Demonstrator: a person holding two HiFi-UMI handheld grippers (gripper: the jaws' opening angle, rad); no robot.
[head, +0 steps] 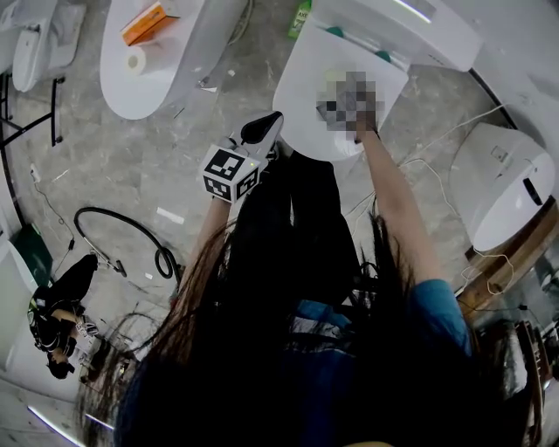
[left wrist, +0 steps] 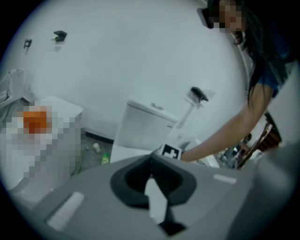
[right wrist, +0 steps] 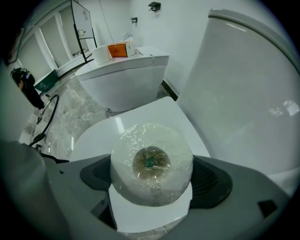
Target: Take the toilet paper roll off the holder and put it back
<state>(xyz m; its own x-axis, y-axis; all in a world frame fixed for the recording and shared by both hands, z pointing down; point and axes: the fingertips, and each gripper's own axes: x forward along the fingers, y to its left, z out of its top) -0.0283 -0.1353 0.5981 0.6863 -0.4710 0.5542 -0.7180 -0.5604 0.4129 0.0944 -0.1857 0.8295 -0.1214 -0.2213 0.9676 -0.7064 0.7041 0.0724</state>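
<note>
A plastic-wrapped toilet paper roll [right wrist: 151, 161] sits end-on between the jaws of my right gripper [right wrist: 152, 174], which is shut on it. It hangs just above the closed white toilet lid [right wrist: 126, 119]. In the head view my right arm reaches out over that lid [head: 306, 79], and a blurred patch hides the gripper and the roll. My left gripper [head: 260, 131] is held up in front of me, shut, with nothing in it; its dark pads [left wrist: 136, 180] meet at the tips. A black fitting [left wrist: 198, 93] is on the wall above the cistern [left wrist: 145, 124].
A second toilet [head: 188, 52] at the left carries an orange box [head: 144, 24] and another roll [head: 134, 61]. A green bottle [head: 300, 19] stands on the floor between them. A third toilet [head: 507, 183] is at the right. A black hose [head: 122, 236] and cables lie on the marble floor.
</note>
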